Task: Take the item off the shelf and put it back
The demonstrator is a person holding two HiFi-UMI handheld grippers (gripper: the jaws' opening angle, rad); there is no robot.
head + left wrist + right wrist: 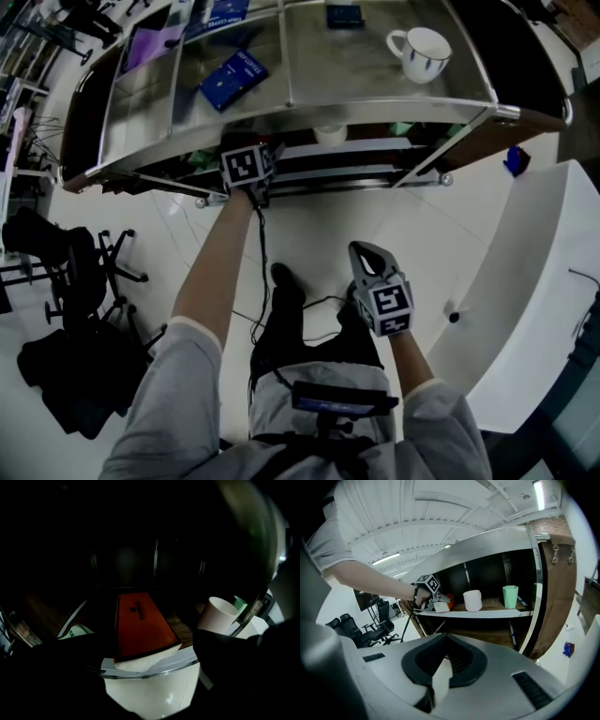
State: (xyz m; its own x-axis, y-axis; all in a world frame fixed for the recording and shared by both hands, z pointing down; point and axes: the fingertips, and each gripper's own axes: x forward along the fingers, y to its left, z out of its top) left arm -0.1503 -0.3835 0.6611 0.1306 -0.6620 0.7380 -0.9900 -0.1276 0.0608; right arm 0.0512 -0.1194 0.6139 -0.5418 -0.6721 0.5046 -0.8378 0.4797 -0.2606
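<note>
An orange box [140, 620] with a white end lies on the lower shelf [157, 668], its near end sticking out over the shelf's lip. My left gripper [140, 686] is open, its dark jaws standing wide on either side of the box without touching it. In the right gripper view the same left gripper [432, 601] is at the orange box [446, 600] on the shelf's left end. From the head camera only its marker cube [247, 164] shows, the jaws hidden under the glass top. My right gripper [366, 253] hangs low in front of me, shut and empty.
A white cup [472, 600] and a green cup [510, 596] stand on the same shelf to the right of the box. A green packet [75, 632] lies left of it. The glass top [375, 94] carries a mug [420, 53] and a blue book [232, 80]. Office chairs [66, 272] stand left, a white counter [534, 281] right.
</note>
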